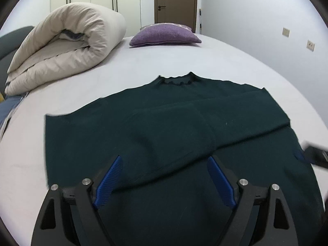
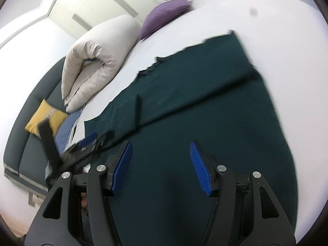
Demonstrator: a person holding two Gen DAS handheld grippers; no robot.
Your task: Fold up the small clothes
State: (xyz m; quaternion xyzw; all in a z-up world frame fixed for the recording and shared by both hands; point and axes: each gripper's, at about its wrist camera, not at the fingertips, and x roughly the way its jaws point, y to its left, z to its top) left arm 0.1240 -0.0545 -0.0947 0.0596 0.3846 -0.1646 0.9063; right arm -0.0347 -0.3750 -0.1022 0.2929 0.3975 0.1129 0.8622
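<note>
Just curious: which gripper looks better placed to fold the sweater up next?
Hard to split: left gripper and right gripper both hang open over the dark green sweater's near end; likely both together.

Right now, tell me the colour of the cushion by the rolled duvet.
Purple. The cushion shows best in the left wrist view.

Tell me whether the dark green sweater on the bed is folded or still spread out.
Partly folded. The dark green knit sweater lies flat on the white bed sheet, collar away from the camera, with both sleeves already folded across its body; the body itself remains unfolded.
</note>
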